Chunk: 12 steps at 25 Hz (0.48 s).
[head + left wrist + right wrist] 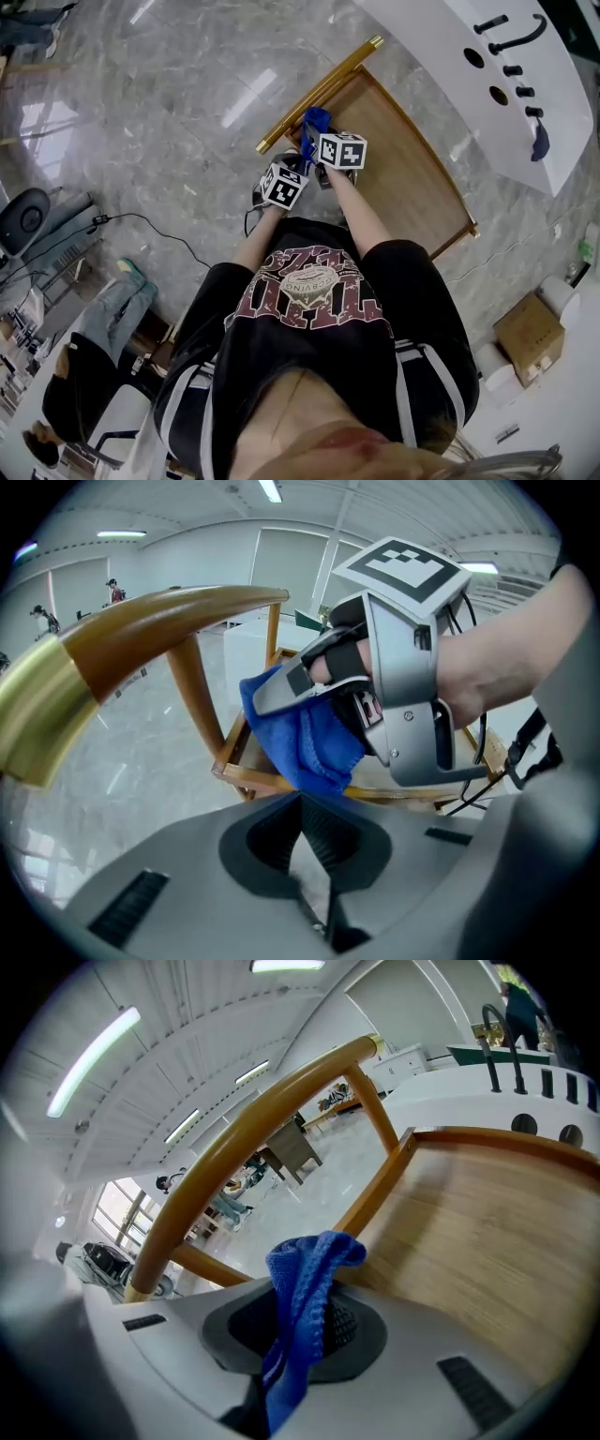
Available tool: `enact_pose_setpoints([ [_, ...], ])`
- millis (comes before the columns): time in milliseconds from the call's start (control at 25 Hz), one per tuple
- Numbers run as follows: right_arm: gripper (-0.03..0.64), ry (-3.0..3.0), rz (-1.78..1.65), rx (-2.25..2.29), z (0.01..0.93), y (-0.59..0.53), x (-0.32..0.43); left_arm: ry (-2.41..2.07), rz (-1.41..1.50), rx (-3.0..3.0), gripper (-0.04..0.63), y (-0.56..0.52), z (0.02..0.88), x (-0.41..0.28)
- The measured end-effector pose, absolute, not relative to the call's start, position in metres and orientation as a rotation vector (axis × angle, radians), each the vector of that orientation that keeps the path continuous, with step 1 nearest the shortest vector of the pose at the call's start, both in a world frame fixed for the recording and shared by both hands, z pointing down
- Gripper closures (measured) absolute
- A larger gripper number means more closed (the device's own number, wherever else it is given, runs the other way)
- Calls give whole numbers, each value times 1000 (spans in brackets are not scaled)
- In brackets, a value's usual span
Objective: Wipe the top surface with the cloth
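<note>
- A cardboard box (530, 336) sits on the grey marble floor (169, 103) at the person's right. It is too small in the head view to tell what is in it.
- A white counter (441, 28) with round holes and black pegs stands beyond the wooden chair; what the holes hold cannot be made out.
- The right gripper (295, 1330) has its fingers closed narrowly on the blue cloth (305, 1279). The cloth is clamped between the dark ribbed pads. One end bunches up past the fingertips and a strip trails back toward the gripper body.
- The left gripper (302, 817) has its fingers pressed together with nothing between them.
- From the left gripper view, the right gripper (403, 696) is just ahead, with a hand (497, 667) wrapped around its grip. The cloth (305, 733) hangs from it in front of the seat frame.
- The cloth is over the edge of the wooden chair seat (487, 1232) nearest the backrest, just beside the curved top rail (253, 1129). Whether it touches the wood cannot be told.
- In the head view both grippers are close together at that edge of the chair seat (412, 169). The cloth (316, 120) shows between the marker cubes and the brass-capped top rail (319, 89).
</note>
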State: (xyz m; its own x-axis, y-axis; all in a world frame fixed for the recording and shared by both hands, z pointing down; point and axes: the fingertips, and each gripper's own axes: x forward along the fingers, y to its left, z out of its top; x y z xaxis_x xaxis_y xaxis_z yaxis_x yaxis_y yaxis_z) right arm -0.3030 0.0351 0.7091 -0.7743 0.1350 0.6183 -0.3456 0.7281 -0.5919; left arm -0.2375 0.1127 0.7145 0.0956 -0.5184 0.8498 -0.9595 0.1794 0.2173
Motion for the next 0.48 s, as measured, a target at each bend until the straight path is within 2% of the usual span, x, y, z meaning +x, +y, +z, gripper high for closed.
enact_pose_setpoints([
  [480, 558, -2225, 660, 197, 722, 36, -297, -1582, 615, 1438, 549, 115, 714, -243],
])
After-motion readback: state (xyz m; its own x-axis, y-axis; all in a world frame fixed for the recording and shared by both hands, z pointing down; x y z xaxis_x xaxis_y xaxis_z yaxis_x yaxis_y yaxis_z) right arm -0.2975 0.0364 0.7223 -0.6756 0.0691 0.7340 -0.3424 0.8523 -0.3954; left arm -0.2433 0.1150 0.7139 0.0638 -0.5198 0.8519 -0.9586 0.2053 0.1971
